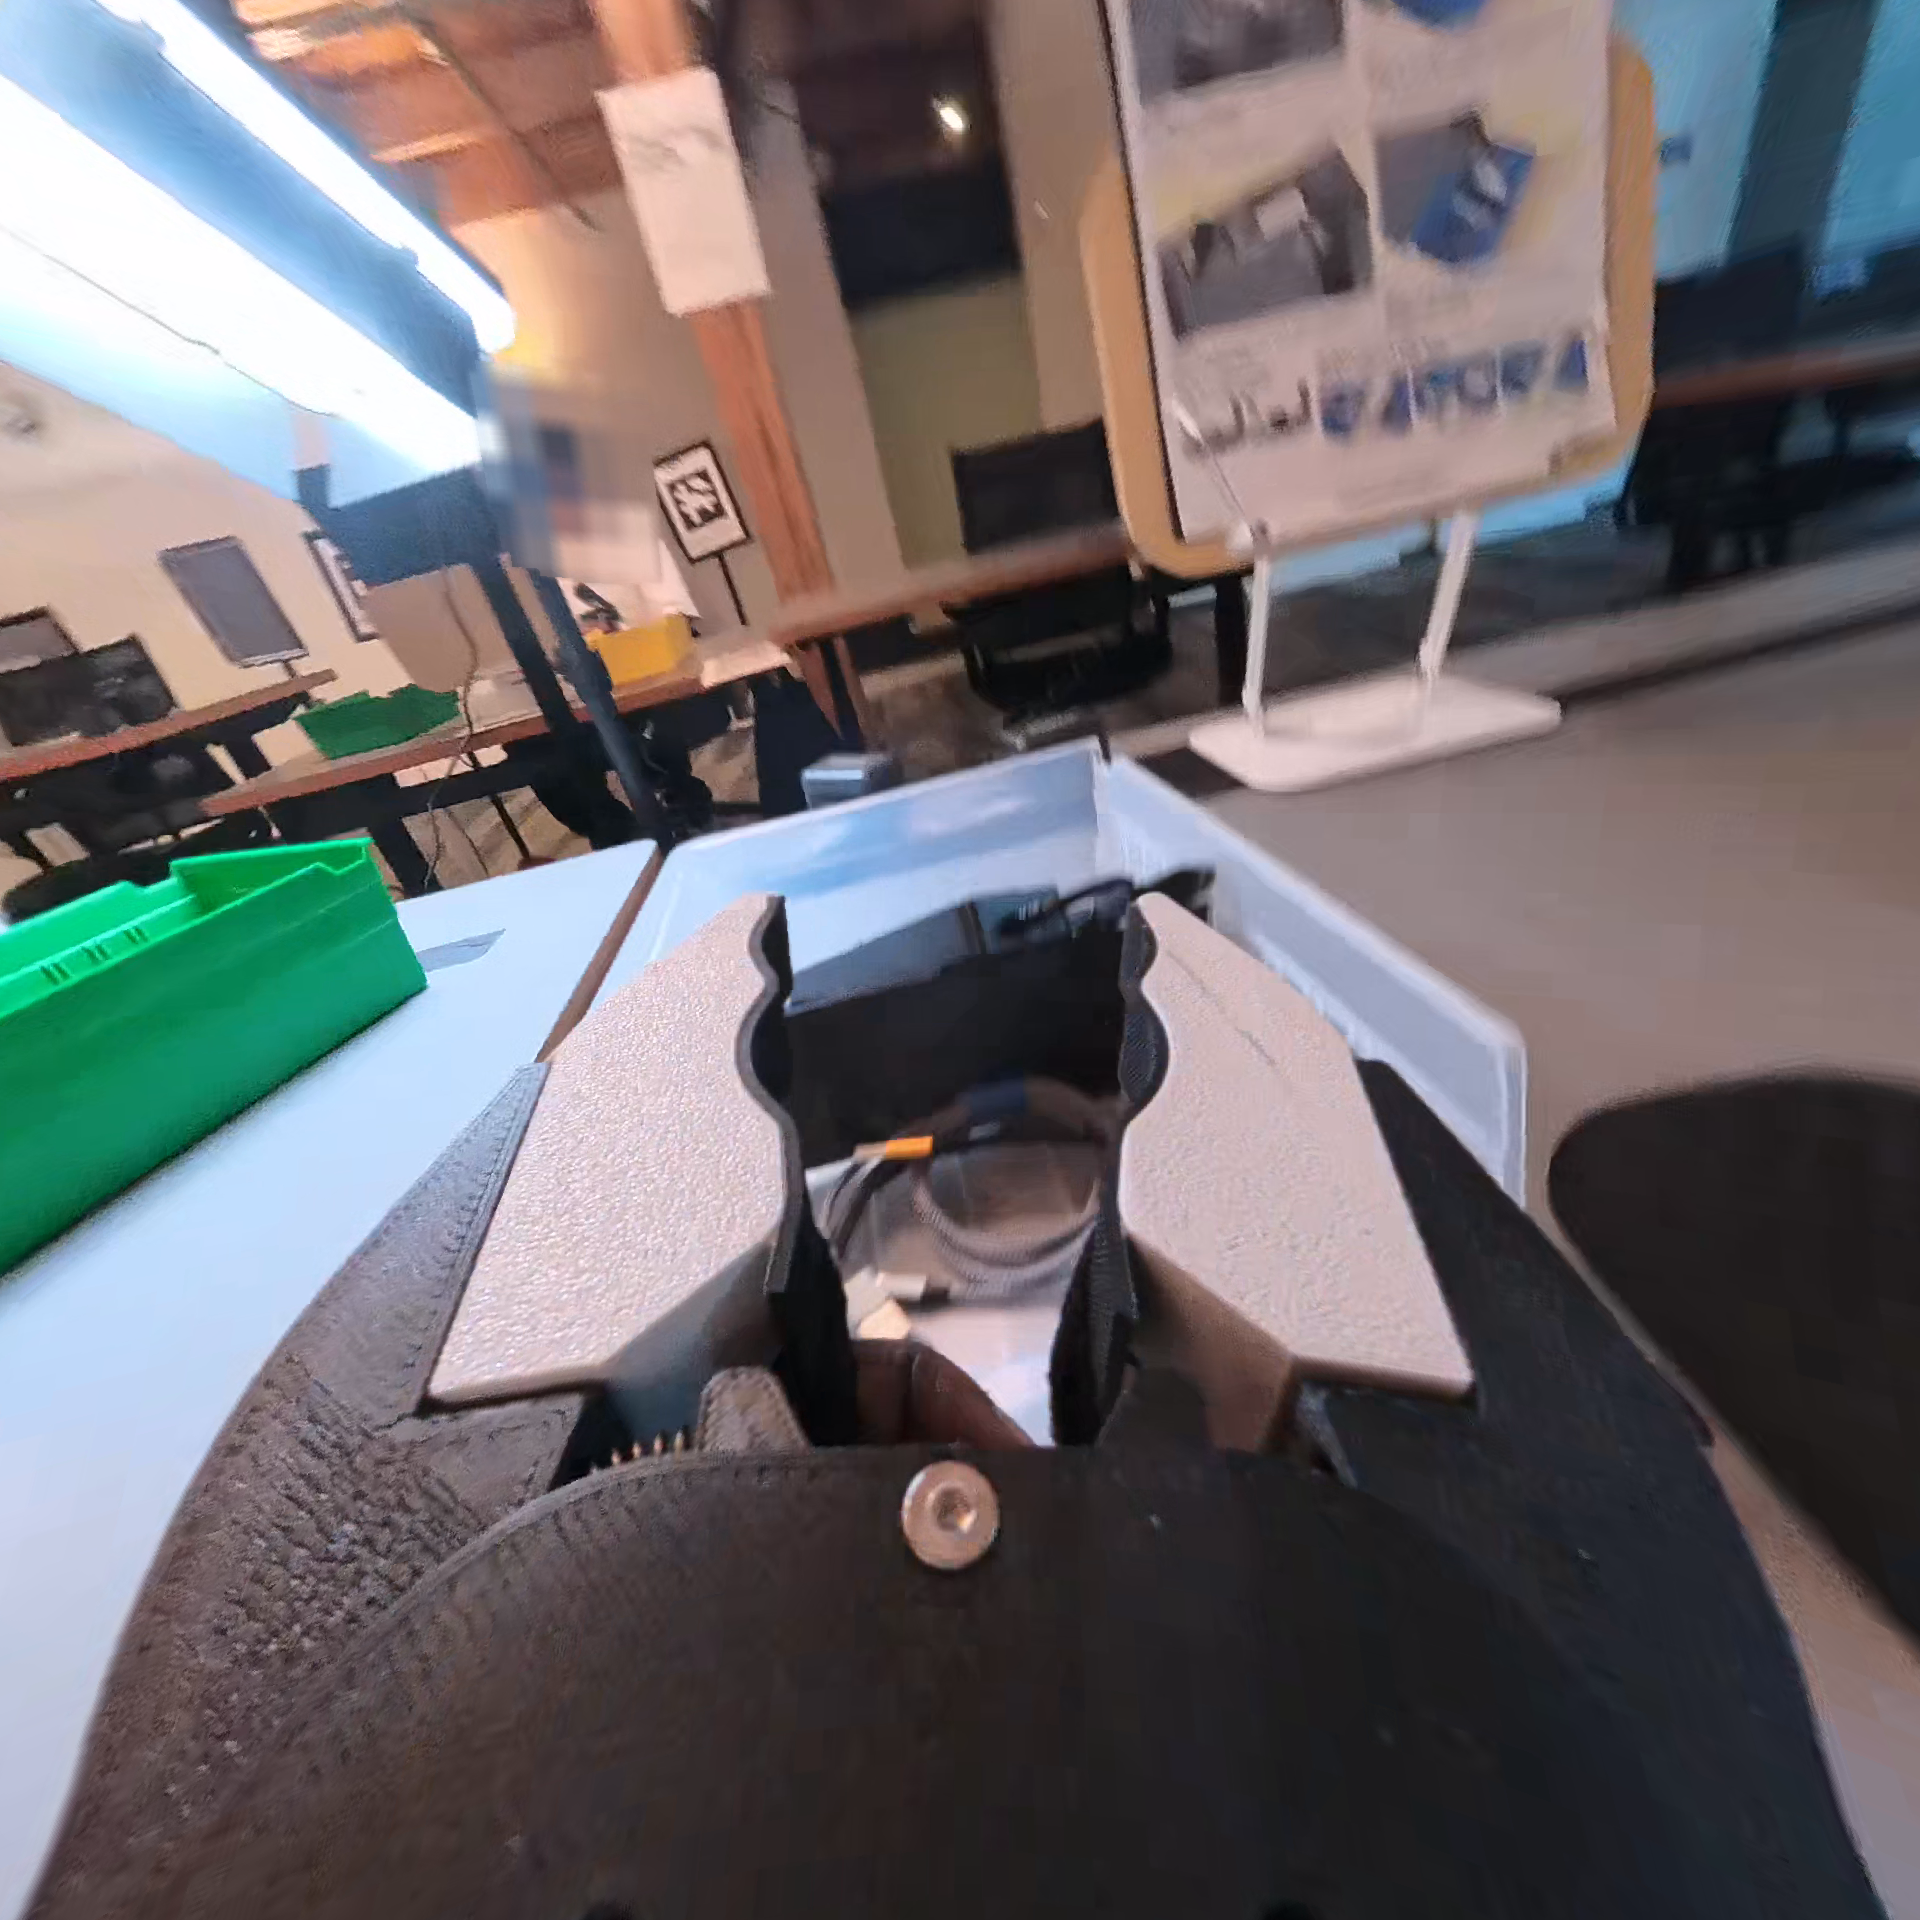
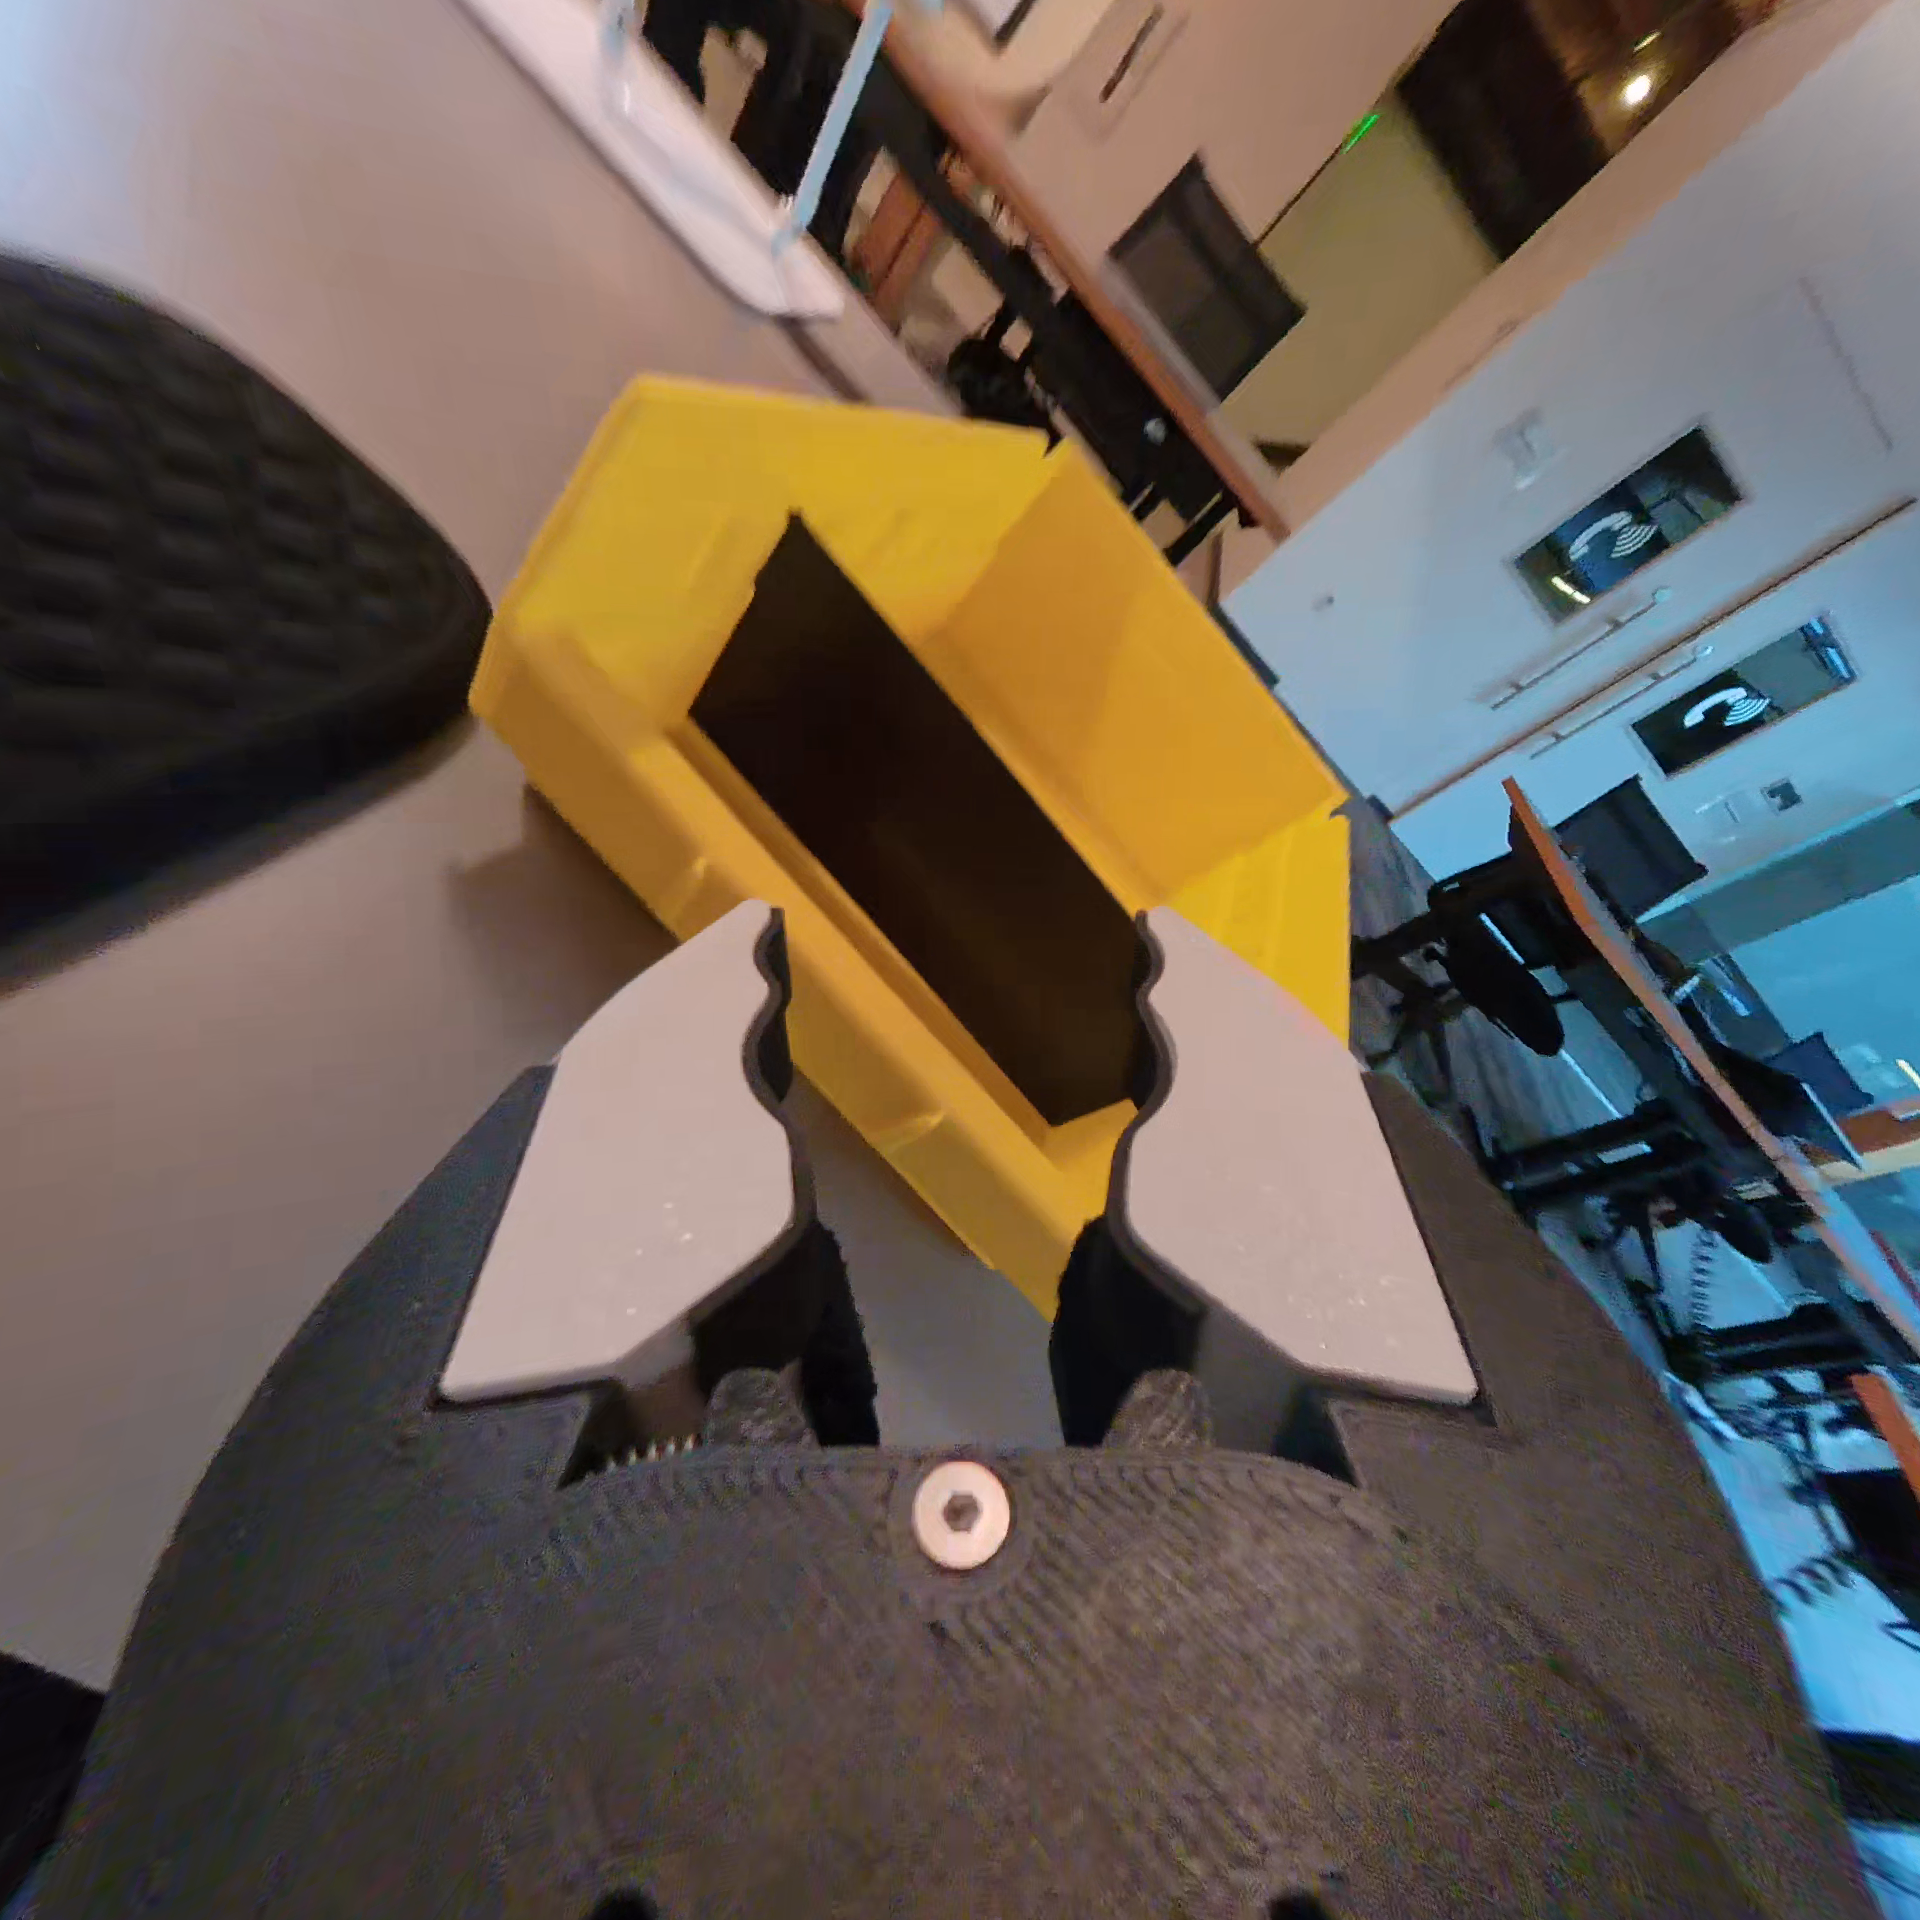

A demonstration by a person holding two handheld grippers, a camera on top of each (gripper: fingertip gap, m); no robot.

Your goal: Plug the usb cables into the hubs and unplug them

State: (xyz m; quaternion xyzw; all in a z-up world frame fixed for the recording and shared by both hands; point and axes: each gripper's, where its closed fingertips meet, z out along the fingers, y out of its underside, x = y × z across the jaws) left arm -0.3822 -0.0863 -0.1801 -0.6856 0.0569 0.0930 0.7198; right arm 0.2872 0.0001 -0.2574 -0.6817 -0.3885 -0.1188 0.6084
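In the left wrist view my left gripper (image 1: 954,997) is open and empty, held just above a white bin (image 1: 1299,935). Inside the bin lie coiled grey USB cables (image 1: 987,1236), one with an orange-tipped plug (image 1: 906,1148), and a dark hub-like box (image 1: 883,966) at the far end. In the right wrist view my right gripper (image 2: 961,997) is open and empty, held over the near end of a yellow bin (image 2: 1101,675). The yellow bin's inside is dark (image 2: 914,821) and I cannot tell what it holds.
A green bin (image 1: 187,997) stands on the white table (image 1: 156,1403) to the left of the white bin. A black mesh chair back (image 2: 187,582) is left of the yellow bin and also shows at the right of the left wrist view (image 1: 1756,1309). A white sign stand (image 1: 1371,717) stands beyond.
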